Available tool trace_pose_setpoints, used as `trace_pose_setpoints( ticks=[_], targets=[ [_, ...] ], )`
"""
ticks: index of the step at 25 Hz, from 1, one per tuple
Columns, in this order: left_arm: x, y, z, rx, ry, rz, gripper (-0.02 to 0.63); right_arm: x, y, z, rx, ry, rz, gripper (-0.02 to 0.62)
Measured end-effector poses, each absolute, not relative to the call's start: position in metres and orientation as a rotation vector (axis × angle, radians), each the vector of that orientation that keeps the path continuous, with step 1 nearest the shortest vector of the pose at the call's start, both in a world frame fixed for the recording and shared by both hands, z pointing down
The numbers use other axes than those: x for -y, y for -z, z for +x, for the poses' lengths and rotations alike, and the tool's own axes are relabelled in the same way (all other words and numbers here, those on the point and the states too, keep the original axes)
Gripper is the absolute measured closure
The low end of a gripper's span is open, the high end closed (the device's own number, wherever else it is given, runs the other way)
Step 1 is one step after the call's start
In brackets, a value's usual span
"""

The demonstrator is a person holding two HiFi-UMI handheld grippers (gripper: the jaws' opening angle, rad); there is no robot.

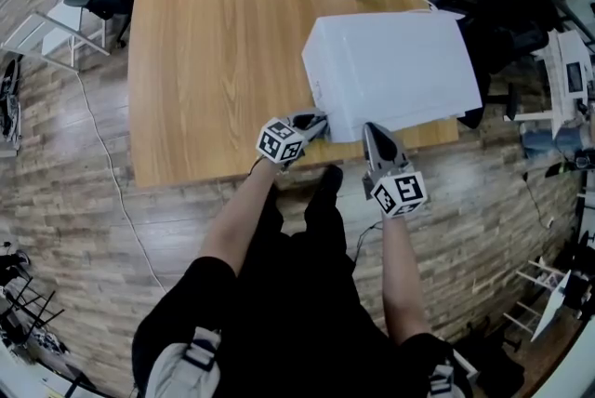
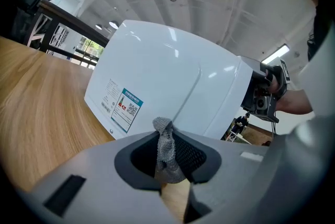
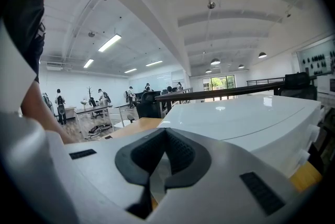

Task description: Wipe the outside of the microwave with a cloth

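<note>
Forearms (image 1: 244,221) stretch forward in my head view, left gripper (image 1: 314,122) at the near-left corner of the microwave (image 1: 390,71) by the table's (image 1: 214,61) near edge, right gripper (image 1: 372,129) beside it; left gripper view: jaws clenched on the cloth (image 2: 167,152); right gripper view: jaws together, empty.

Microwave (image 1: 390,71): white casing, smooth, glossy; printed label (image 2: 127,109), paper-like, on its side.
Table (image 1: 214,61): light wood, visible grain, satin.
Cloth (image 2: 166,157): grey, coarse open knit.
Left gripper (image 2: 170,136), right gripper (image 3: 165,136): matt grey plastic shells; dark ribbed pads (image 3: 182,152).
Floor (image 1: 74,192): wood-look planks, slight sheen.
</note>
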State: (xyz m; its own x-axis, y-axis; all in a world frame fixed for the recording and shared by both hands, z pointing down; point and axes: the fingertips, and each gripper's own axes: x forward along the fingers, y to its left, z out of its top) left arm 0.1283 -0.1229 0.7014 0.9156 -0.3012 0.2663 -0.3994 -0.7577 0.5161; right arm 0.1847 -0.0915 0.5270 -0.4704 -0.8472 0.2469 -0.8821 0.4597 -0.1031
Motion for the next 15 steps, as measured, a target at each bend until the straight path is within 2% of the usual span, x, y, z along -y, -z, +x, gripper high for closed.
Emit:
trace_pose_setpoints(
  ticks=[15],
  targets=[
    [0.171, -0.691, 0.115, 0.527, -0.196, 2.481, 0.546, 0.094, -0.525, 0.185, 2.538, -0.340, 1.545, 0.598]
  ],
)
